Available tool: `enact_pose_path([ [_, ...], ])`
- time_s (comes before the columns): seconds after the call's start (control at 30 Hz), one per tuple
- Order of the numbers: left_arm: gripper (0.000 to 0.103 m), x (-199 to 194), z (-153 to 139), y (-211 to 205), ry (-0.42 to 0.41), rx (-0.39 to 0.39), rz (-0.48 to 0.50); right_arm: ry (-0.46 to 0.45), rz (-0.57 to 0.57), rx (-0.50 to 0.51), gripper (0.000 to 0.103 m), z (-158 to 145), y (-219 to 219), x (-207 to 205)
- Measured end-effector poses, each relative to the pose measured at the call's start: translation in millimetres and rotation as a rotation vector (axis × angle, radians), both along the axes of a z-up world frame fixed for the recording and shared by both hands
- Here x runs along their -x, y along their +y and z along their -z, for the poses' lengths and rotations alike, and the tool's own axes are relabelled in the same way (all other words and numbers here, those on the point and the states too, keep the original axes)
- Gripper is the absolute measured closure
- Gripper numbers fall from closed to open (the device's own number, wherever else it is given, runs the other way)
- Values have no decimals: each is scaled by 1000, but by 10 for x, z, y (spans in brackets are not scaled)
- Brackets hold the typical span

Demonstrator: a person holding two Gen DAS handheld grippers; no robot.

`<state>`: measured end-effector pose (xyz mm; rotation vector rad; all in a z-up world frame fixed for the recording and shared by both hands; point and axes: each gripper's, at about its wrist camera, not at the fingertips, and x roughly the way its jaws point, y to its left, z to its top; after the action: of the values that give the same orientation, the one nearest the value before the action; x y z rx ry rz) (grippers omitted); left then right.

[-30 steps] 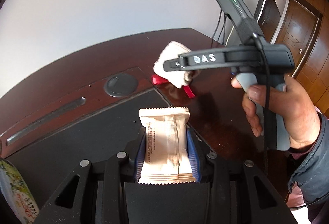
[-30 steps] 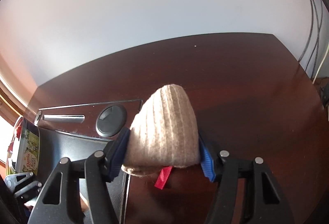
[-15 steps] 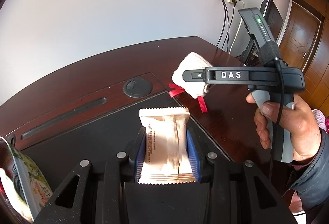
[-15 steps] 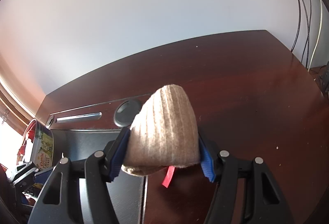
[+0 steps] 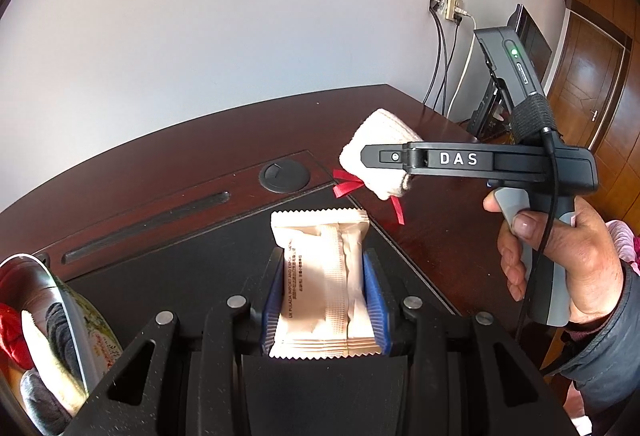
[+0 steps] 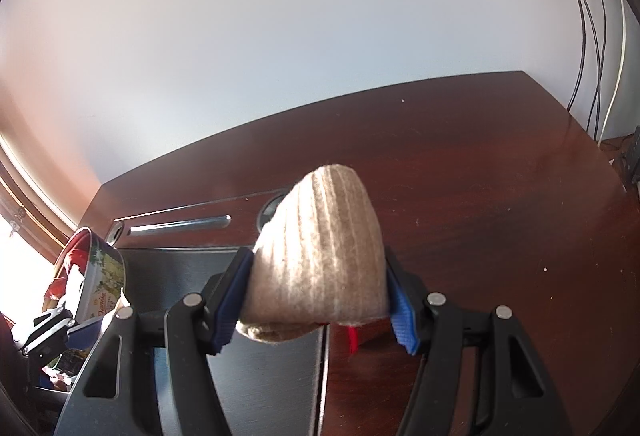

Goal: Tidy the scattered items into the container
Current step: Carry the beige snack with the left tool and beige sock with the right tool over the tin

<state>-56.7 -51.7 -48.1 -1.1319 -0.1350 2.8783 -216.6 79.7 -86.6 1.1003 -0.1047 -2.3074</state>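
Note:
My left gripper (image 5: 323, 286) is shut on a beige snack packet (image 5: 320, 276), held above the black desk mat (image 5: 168, 276). The right gripper (image 6: 320, 288) is shut on a beige knitted sock (image 6: 320, 256) with a red ribbon (image 6: 352, 340) hanging under it. In the left wrist view that same sock (image 5: 378, 159) shows in the right gripper (image 5: 376, 159), raised over the desk, a hand (image 5: 560, 256) holding the handle. The round tin container (image 5: 80, 324) sits at the lower left with red and grey items inside; it also shows at far left, the tin (image 6: 100, 276).
The dark wooden desk (image 6: 480, 175) has a round cable grommet (image 5: 284, 175) and a long slot (image 5: 148, 228). Cables (image 5: 444, 75) run down from a wall socket (image 5: 170, 5) at the right, beside a dark monitor (image 5: 532, 39) and a wooden door (image 5: 592, 75).
Both grippers have risen and shifted left with their loads; the tin has come further into view at the left in both views. Grips are unchanged.

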Motion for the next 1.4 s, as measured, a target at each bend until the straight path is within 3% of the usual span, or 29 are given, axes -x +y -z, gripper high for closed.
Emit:
enact_pose_path([
  [1.4, 63, -667, -282, -226, 114, -12, -101, 57, -72, 43, 40, -419, -446, -601],
])
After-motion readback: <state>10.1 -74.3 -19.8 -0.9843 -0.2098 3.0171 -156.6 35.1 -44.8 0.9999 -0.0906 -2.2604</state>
